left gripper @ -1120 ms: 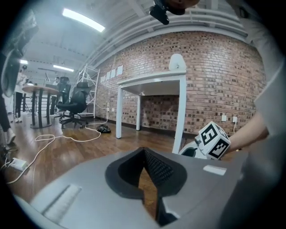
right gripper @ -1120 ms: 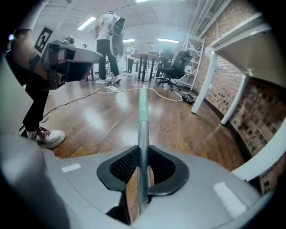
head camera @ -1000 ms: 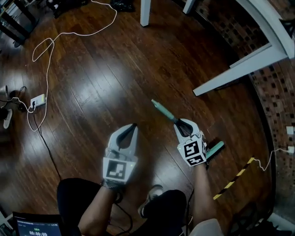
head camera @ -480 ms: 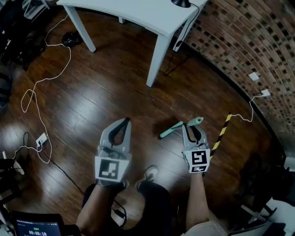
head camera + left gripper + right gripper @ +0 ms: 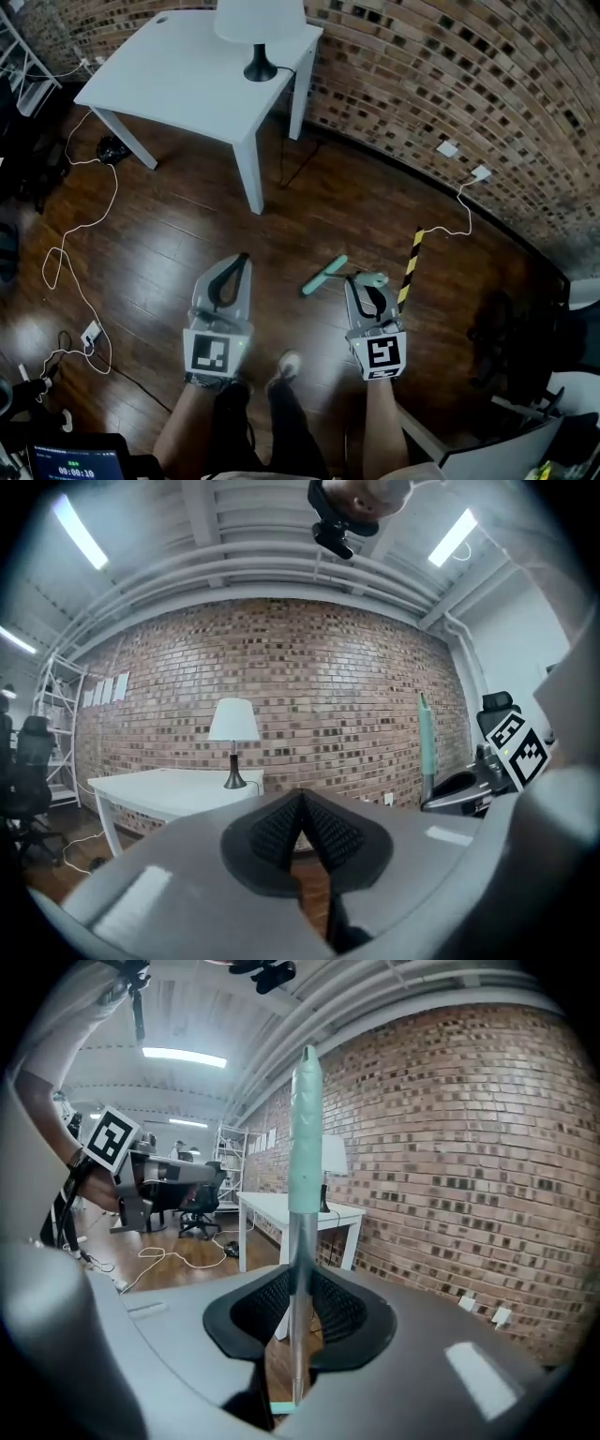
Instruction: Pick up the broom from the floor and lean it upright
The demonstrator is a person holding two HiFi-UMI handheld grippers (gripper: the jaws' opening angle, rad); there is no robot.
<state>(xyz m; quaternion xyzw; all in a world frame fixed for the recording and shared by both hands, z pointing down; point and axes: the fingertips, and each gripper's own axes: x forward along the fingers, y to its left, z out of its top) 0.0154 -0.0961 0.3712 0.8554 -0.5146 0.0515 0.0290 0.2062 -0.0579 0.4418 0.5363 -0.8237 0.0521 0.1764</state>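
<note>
The broom's handle (image 5: 302, 1194), a metal shaft with a teal grip on top, stands upright between the pads of my right gripper (image 5: 298, 1283), which is shut on the shaft. From the head view the teal grip (image 5: 323, 275) points up toward the camera, just left of the right gripper (image 5: 361, 279). The broom's lower end is hidden. My left gripper (image 5: 243, 257) hovers to the left of the handle, apart from it. Its pads meet with nothing between them in the left gripper view (image 5: 302, 799), where the handle (image 5: 427, 747) rises at the right.
A white table (image 5: 178, 70) with a lamp (image 5: 260, 28) stands by the brick wall (image 5: 450, 75). On the wood floor are a yellow-black striped bar (image 5: 410, 264), white cables (image 5: 75, 234) and a power strip (image 5: 91, 333). A dark office chair (image 5: 506, 347) is at the right.
Both grippers have risen from near the floor. The broom handle has swung from slanting over the floor to upright, and the head view has lifted to take in the table and wall.
</note>
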